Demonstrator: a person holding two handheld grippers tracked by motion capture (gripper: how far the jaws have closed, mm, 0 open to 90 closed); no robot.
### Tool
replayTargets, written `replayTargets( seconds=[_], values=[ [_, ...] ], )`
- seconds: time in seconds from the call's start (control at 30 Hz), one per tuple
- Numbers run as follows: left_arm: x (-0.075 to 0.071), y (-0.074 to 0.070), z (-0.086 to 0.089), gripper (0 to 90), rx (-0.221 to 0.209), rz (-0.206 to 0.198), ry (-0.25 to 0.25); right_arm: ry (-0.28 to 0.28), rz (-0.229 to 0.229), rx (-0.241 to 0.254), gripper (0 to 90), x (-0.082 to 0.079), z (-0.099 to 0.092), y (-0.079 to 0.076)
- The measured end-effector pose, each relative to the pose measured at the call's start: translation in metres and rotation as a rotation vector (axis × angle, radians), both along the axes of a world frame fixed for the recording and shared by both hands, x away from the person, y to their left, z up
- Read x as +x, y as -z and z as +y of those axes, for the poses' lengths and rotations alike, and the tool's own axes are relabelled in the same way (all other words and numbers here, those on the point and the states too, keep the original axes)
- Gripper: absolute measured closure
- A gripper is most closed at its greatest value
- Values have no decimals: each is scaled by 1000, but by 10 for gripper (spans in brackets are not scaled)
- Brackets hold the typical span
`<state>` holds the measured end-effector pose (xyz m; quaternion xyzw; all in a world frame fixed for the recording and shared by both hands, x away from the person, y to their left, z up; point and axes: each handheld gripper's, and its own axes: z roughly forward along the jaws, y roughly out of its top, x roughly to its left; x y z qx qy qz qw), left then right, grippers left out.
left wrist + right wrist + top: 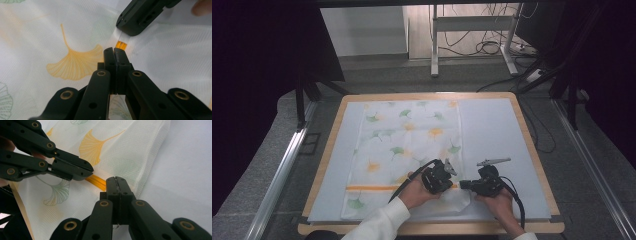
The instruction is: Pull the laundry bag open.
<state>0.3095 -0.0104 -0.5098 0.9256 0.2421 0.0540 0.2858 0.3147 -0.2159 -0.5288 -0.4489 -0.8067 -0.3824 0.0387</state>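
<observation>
Lying flat on the table [532, 150], the leaf-printed cloth [404, 150] has both grippers at its near right corner. The left gripper [114, 51] and right gripper [115, 180] show jaws pressed together by the orange stripe [96, 181] (whether cloth is pinched, I cannot tell).

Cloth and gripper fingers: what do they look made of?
Cloth: thin woven fabric, matte and slightly sheer; fine mesh weave shows, with printed ginkgo leaves and an orange stripe. Fingers: likely black hard plastic, matte with slight sheen, brass-coloured rivets at the links.
</observation>
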Motion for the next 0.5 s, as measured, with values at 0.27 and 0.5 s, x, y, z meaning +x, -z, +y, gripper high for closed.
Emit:
replayTargets(
  seconds=[0.27, 0.5],
  values=[
    [1, 1, 20, 900, -24, 25, -22, -8, -14, -2, 897, -1, 0, 0],
    [-1, 1, 35, 900, -22, 28, -41, -10, -15, -4, 897, -1, 0, 0]
  ],
)
